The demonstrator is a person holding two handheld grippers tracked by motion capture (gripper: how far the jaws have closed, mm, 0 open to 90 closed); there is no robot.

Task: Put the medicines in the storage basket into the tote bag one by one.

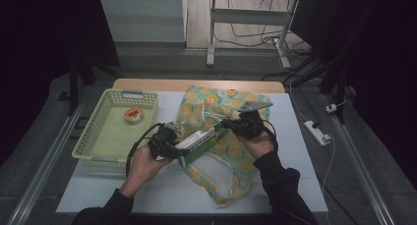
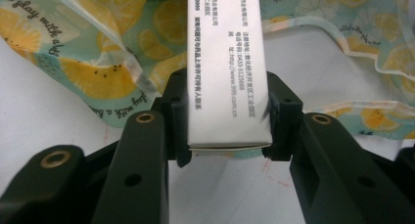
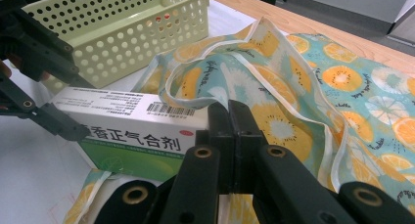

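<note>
While left tongs [image 2: 228, 121] clamp box [image 2: 227, 67], right tongs [image 3: 229, 141] pinch bag [image 3: 293, 87] on white table [image 1: 162, 185].

I'm in a recording lab, by the look of it: dark curtains [image 1: 44, 48], a power strip [image 1: 317, 132] and loose cables [image 1: 255, 38] on the floor, bare desk legs [image 1: 211, 33] behind.

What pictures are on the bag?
Orange and lemon slices on light teal cloth, clearest on the bag in the right gripper view.

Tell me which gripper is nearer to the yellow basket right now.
Left. The left gripper, clamped on the green-and-white box, sits just beside the yellow basket. The right gripper is farther off over the fruit-print bag, jaws shut on its edge.
</note>
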